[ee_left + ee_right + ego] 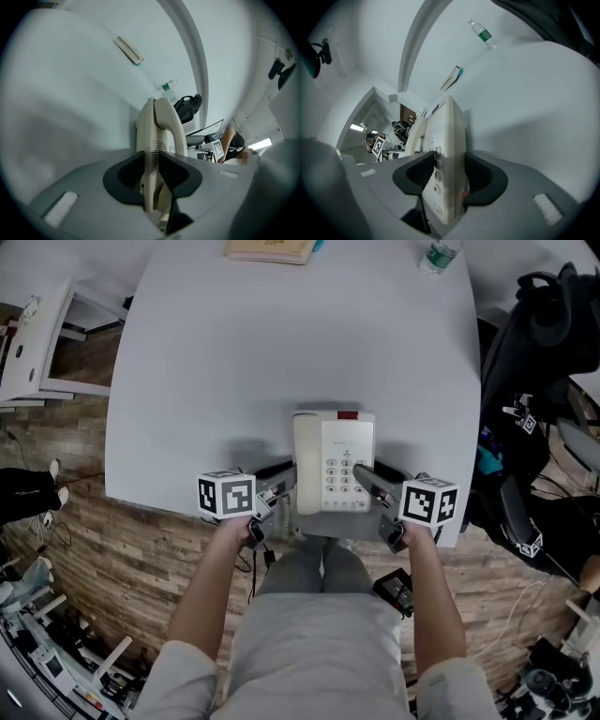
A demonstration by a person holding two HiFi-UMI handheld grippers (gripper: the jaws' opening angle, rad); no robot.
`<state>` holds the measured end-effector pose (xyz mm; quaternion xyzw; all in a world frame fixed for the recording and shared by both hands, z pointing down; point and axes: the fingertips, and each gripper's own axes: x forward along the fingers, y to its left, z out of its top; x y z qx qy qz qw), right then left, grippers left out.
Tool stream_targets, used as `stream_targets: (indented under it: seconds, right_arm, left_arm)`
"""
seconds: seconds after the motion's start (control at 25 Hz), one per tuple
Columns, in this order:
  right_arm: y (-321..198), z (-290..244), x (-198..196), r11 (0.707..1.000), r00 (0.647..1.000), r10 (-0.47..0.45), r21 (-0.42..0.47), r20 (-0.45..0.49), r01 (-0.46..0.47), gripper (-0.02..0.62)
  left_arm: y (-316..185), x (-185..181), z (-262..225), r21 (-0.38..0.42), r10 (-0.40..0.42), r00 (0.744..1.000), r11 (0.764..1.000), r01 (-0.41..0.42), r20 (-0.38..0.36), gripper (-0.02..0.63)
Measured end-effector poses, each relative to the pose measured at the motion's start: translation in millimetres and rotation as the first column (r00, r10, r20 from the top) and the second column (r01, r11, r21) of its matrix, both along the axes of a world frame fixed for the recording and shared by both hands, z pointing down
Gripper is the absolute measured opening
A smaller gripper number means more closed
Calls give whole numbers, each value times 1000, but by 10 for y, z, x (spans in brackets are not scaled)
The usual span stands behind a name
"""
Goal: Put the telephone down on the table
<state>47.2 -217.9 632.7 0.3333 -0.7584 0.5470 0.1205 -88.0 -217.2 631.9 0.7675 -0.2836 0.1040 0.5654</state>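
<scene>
Okay, we have the telephone at the 6 o'clock edge of the tabletop, keypad up, pinched from both sides, likely to keep it level for setting down. Our left tool is clamped on the handset side, at the telephone's 9 o'clock. Our right tool is clamped on the keypad edge at 3 o'clock. The telephone sits between the two tools, near end overhanging the edge. We can't tell if its base touches the tabletop.
</scene>
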Motion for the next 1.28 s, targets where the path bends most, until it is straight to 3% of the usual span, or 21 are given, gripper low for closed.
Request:
stream_targets:
  seconds: [0.56,0.92,1.28]
  right_arm:
    - [19,31,5,1000,997,-16,5,-72,16,200]
    - [28,29,28,1000,998,4,-3,-57,-5,198]
    - [25,-27,99,1000,998,22,10,-61,-22,150]
  left_arm:
    - [-5,-17,-26,7,-3,1000,1000,2,24,107]
    - [-1,-24,-28,10,-1,999,1000,0,41,101]
    - [-36,-86,-53,14,-13,998,1000,12,62,84]
